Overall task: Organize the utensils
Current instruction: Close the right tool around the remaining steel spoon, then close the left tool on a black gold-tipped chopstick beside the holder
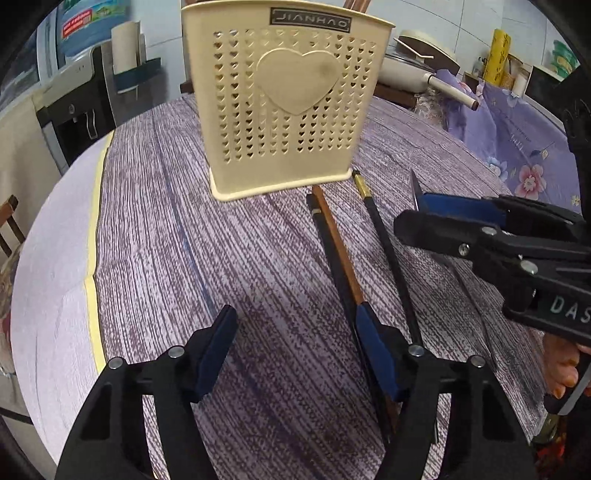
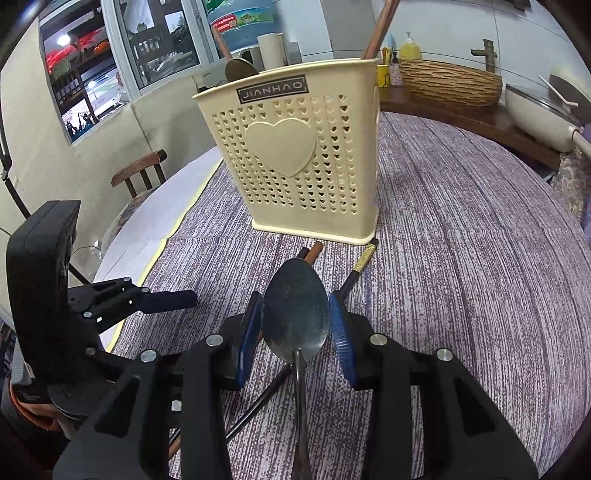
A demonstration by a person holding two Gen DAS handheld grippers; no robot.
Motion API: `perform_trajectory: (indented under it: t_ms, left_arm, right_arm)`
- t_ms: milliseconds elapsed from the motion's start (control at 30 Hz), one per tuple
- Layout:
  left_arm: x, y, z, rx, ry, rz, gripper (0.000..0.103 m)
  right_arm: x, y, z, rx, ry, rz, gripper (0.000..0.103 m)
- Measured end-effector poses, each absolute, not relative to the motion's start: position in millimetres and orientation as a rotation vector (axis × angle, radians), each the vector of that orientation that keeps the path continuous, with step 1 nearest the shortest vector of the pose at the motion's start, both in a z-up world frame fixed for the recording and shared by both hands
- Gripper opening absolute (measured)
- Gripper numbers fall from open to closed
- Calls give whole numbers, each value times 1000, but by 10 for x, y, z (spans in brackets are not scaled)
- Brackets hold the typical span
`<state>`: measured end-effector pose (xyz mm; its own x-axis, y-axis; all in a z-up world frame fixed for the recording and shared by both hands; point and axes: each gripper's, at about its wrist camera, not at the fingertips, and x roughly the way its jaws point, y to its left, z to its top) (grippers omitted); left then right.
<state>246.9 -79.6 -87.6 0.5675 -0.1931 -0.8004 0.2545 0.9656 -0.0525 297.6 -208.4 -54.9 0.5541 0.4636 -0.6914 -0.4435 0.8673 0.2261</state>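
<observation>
My right jaws (image 2: 295,328) hold a metal spoon (image 2: 295,317) by its bowl: the two blue pads press on either edge of the bowl at the centre of the right wrist view, the bowl tip pointing up the frame and the handle running down toward the bottom edge. In the left wrist view the same jaws (image 1: 417,206) enter from the right edge, with the spoon's tip (image 1: 416,192) poking out beyond the pad.

My left jaws (image 1: 299,354) stand partly open at the bottom of the left wrist view, nothing pressed between the pads. The right-hand blue pad lies over a brown chopstick (image 1: 338,243) and a black chopstick (image 1: 328,251) that lie side by side on the desk (image 1: 184,258); whether it touches them I cannot tell. A second black chopstick (image 1: 384,236) with a gold band lies just to their right.

All three point toward the cream utensil holder (image 1: 284,103), which stands upright in the upper centre of the frame, its perforated wall marked with a heart. Wooden handles (image 2: 376,33) rise out of its top in the right wrist view, and a brown spoon bowl (image 2: 240,68) shows behind its rim at upper left. The chopstick ends lie just below the holder's base.
</observation>
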Motion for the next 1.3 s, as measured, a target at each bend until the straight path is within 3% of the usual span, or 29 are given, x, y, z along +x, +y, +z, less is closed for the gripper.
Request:
perform_trajectory:
  t_ms: [733,933,1300]
  left_arm:
    - [2668,-933,-893,143,944,-218,62]
    - [2830,-806,-875,139,948,-189,50]
    - [3095,-875,-856,129,960,-157,40]
  right_arm:
    - [2944,-2135,-588,49,816,439,38]
    - [2969,-2252,-584,87,813,395,38]
    - [3028,-2241,-593,120,804,344,38]
